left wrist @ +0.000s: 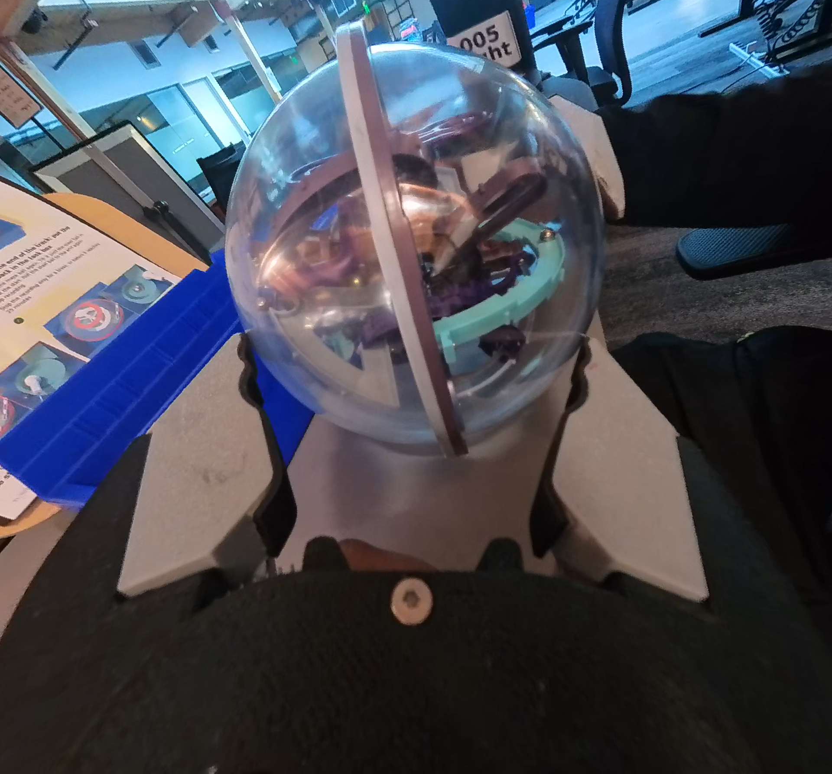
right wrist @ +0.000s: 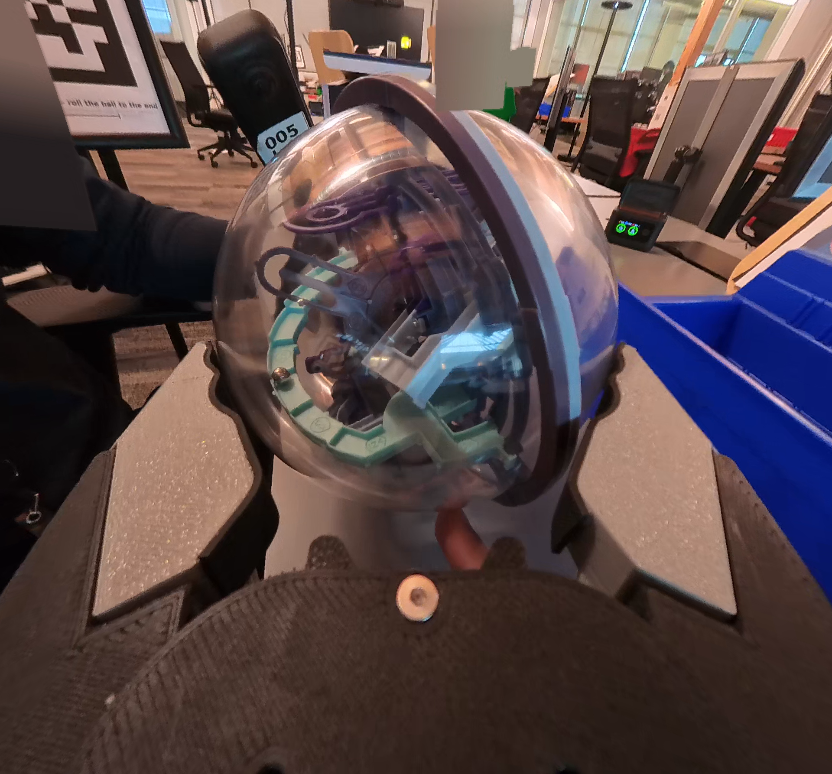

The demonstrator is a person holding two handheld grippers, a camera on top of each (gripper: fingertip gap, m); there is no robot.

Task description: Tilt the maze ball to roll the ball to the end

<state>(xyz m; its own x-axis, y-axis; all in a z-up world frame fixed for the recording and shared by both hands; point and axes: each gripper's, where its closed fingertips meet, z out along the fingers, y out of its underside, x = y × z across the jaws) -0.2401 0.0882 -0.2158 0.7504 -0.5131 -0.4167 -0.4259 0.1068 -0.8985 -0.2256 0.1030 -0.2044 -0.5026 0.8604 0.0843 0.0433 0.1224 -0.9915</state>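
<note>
Maze ball (left wrist: 414, 248) clamped between pads of both left gripper (left wrist: 414, 347) and right gripper (right wrist: 416, 360), presumably for controlled tilting of steel ball (right wrist: 281, 375).

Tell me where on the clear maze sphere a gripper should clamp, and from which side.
Clamp the maze sphere across its widest clear shell, pads on opposite sides, coming from below as the right gripper does, clear of the raised dark equator ring.

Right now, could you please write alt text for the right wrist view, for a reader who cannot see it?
A clear maze ball is clamped between the right gripper fingers, its small steel ball resting on the teal track. A blue bin stands at right.
</note>
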